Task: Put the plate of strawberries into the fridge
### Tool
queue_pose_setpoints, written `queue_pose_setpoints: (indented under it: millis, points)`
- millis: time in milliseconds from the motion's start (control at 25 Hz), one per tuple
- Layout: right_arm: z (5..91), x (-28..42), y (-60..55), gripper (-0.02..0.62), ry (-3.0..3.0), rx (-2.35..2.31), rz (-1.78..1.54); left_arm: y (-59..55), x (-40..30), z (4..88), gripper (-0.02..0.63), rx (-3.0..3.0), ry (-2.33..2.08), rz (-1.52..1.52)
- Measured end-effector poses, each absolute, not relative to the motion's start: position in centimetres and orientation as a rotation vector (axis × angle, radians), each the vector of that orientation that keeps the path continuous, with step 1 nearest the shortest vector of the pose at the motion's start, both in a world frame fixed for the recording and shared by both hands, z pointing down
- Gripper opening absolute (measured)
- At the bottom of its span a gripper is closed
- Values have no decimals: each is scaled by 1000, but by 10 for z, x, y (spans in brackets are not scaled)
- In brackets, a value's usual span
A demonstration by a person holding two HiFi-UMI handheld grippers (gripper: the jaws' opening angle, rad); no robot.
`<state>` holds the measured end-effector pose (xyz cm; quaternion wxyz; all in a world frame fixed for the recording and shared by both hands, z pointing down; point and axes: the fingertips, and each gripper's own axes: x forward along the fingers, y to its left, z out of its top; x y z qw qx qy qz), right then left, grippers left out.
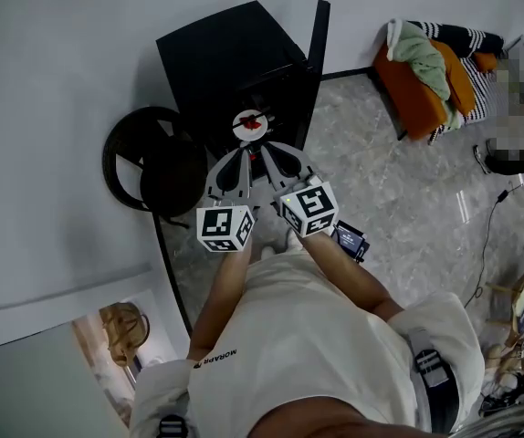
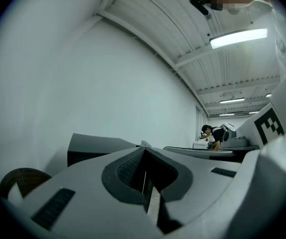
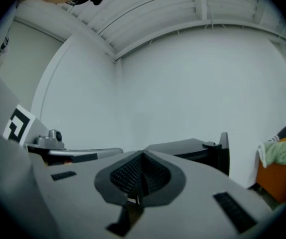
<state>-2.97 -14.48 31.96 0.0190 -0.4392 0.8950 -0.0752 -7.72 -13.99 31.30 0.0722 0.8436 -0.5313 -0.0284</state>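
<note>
The plate of strawberries [image 1: 249, 124] is seen just in front of the black fridge [image 1: 230, 53], whose door [image 1: 319, 39] stands open. Its near rim is met by the left gripper [image 1: 242, 151] and the right gripper [image 1: 267, 149], whose tips converge there side by side. In the gripper views both pairs of jaws are closed to a narrow seam, with only a thin white sliver caught between the pads. The rest of the plate lies just beyond the jaw tips and is hidden by them.
</note>
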Motion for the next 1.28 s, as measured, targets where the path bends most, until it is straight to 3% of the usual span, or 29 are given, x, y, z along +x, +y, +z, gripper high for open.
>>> queue_pose_setpoints:
  millis: [1280]
  points:
    - [285,-22,-167,12,2771,-1323,-27,-171,-59,304,2,2545,-1650,-98]
